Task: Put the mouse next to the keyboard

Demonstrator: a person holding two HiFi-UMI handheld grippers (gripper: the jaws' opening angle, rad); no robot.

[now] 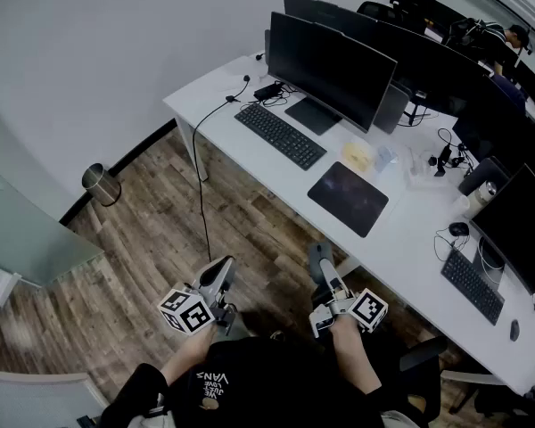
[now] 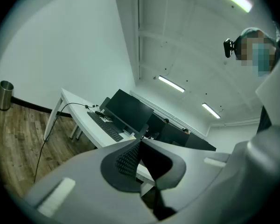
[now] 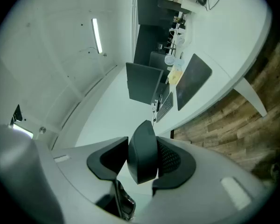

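A dark mouse (image 3: 142, 146) sits between the pads of my right gripper (image 3: 143, 164), which is shut on it. In the head view this gripper (image 1: 320, 266) hangs over the wooden floor, short of the white desk's (image 1: 250, 163) front edge. The black keyboard (image 1: 279, 135) lies on the desk in front of a monitor (image 1: 330, 69), far ahead of the mouse; the right gripper view also shows this keyboard (image 3: 165, 107). My left gripper (image 1: 221, 282) is held over the floor to the left with its jaws shut and empty (image 2: 139, 146).
A black mouse pad (image 1: 348, 198) lies right of the keyboard. A cable (image 1: 201, 176) hangs from the desk to the floor. A metal bin (image 1: 100, 184) stands by the wall. A second keyboard (image 1: 471, 283) and more monitors fill the desk's right end.
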